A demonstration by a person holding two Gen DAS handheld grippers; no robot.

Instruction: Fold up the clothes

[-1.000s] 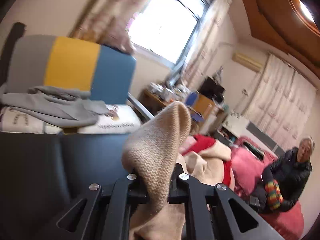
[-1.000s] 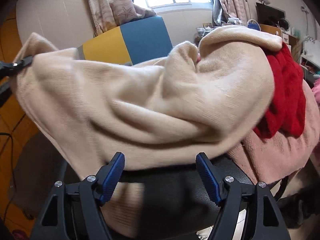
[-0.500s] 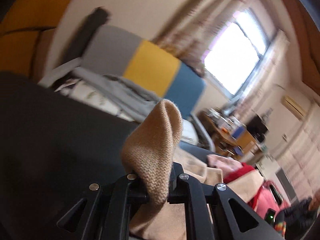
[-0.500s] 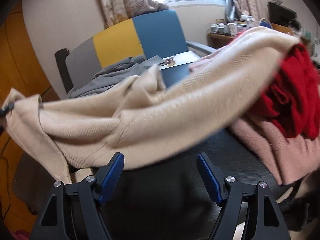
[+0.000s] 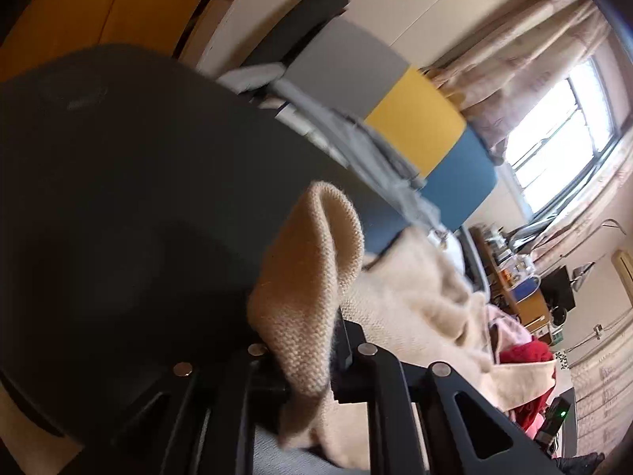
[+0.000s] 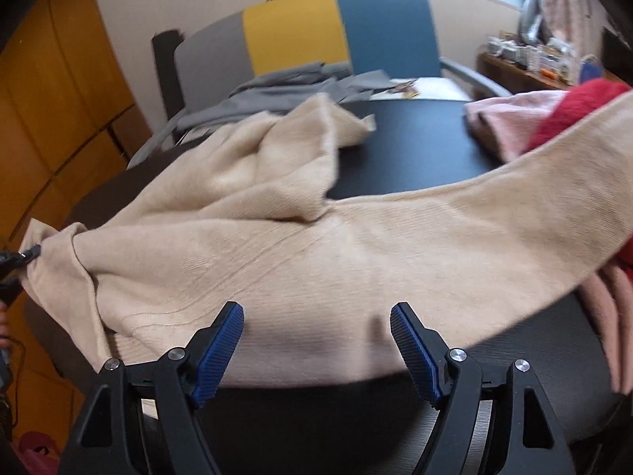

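At the far left of the right wrist view, your left gripper [image 6: 16,257] is clamped on a corner of the beige sweater [image 6: 316,261]; in its own view a folded knit edge stands up from between the pinched jaws. From that corner the sweater stretches rightward across the black table [image 6: 415,158], its long axis running left to right, one sleeve reaching up over the pink garment [image 6: 510,114] and the red garment [image 6: 573,114] at the right. A crumpled part lies toward the far side, near the grey clothes [image 6: 285,87] on the colour-block chair [image 6: 316,31].

Your right gripper [image 6: 316,340] hangs at the near edge, jaws wide apart, gripping nothing; the sweater's near hem lies just beyond the blue pads [image 6: 225,340], with cloth spanning the gap between them. It points down and forward at the cloth. Judging from this, the right hand is the free one and nearest the hem, so the coming grasp probably falls to it, while the left keeps the corner taut.
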